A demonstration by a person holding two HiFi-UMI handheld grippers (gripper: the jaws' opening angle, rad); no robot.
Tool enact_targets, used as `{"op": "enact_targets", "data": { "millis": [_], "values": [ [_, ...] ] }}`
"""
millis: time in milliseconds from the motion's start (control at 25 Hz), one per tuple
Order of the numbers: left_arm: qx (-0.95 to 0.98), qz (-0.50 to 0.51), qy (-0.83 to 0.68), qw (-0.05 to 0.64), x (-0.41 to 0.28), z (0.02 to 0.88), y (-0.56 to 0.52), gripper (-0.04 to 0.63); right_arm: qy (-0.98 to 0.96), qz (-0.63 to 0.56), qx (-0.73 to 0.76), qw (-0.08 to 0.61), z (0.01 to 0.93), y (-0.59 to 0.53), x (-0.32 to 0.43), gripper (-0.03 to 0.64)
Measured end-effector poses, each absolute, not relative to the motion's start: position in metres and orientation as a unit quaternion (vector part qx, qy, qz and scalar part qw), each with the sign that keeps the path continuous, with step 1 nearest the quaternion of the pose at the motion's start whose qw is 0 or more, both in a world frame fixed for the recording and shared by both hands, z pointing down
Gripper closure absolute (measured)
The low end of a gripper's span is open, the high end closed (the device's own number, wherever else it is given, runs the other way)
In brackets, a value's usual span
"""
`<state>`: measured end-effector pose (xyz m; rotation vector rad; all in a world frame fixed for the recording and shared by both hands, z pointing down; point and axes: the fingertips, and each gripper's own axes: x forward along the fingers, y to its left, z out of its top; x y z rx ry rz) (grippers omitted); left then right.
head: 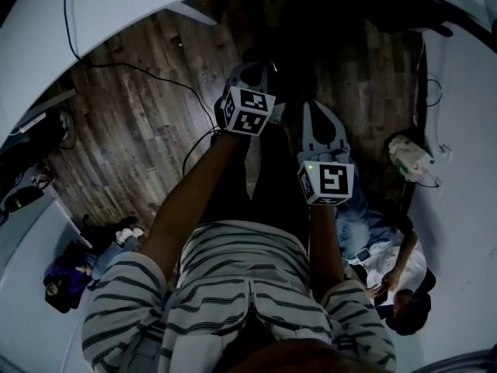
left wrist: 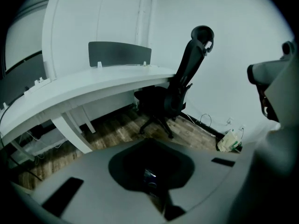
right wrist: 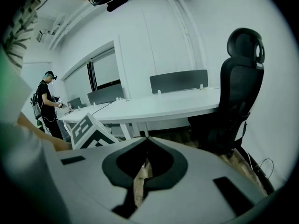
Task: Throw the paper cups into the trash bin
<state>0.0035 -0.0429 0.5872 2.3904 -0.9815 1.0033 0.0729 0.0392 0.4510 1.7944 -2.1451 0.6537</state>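
Head view checked for paper cups and trash bin: neither found, nor in either gripper view. Left gripper point(head: 248, 74) and right gripper point(head: 317, 115) held side by side, close to the striped shirt point(head: 233, 278), above wooden floor point(head: 132, 138). Jaws of both pressed together, pinching nothing. Judged a carrying posture: nothing within reach to grasp, so held level, pointing outward at the curved white table point(left wrist: 93, 87) and black office chair point(left wrist: 186, 76). Noted further off: a pale bag point(head: 411, 159) by the wall, one person down at floor level point(head: 388, 266), another standing beyond the table point(right wrist: 46, 107). Task judged not under way.
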Motion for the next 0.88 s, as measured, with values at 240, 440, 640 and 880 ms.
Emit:
{"op": "enact_targets", "data": {
  "millis": [240, 440, 640, 880],
  "values": [
    [0.862, 0.317, -0.361, 0.161, -0.005, 0.523, -0.046, 0.571, -0.748, 0.208, 0.620, 0.117, 0.415, 0.031, 0.066, 0.601],
    [0.865, 0.279, -0.384, 0.163, -0.015, 0.472, -0.048, 0.571, -0.757, 0.187, 0.618, 0.104, 0.383, 0.022, 0.062, 0.601],
    [0.871, 0.235, -0.402, 0.155, -0.027, 0.414, -0.055, 0.571, -0.767, 0.179, 0.612, 0.076, 0.347, 0.015, 0.059, 0.601],
    [0.882, 0.197, -0.406, 0.135, -0.029, 0.359, -0.055, 0.571, -0.775, 0.164, 0.607, 0.060, 0.310, 0.011, 0.057, 0.603]
  ]
}}
